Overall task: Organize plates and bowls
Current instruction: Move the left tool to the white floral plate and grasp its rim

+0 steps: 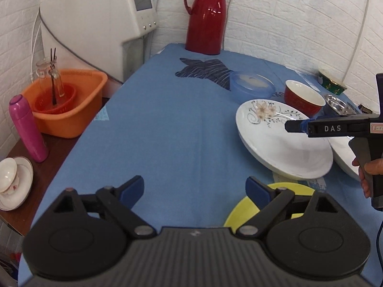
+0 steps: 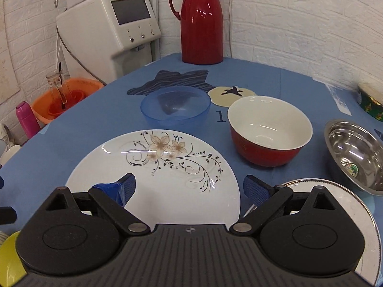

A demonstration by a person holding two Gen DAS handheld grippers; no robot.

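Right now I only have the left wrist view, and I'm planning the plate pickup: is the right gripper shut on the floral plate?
Observer: No. The right gripper is open, jaws wide apart. One finger is over the floral plate, the other is past its rim.
Operator: Is anything inside the red bowl?
Observer: No. The red bowl shows a bare white inside.
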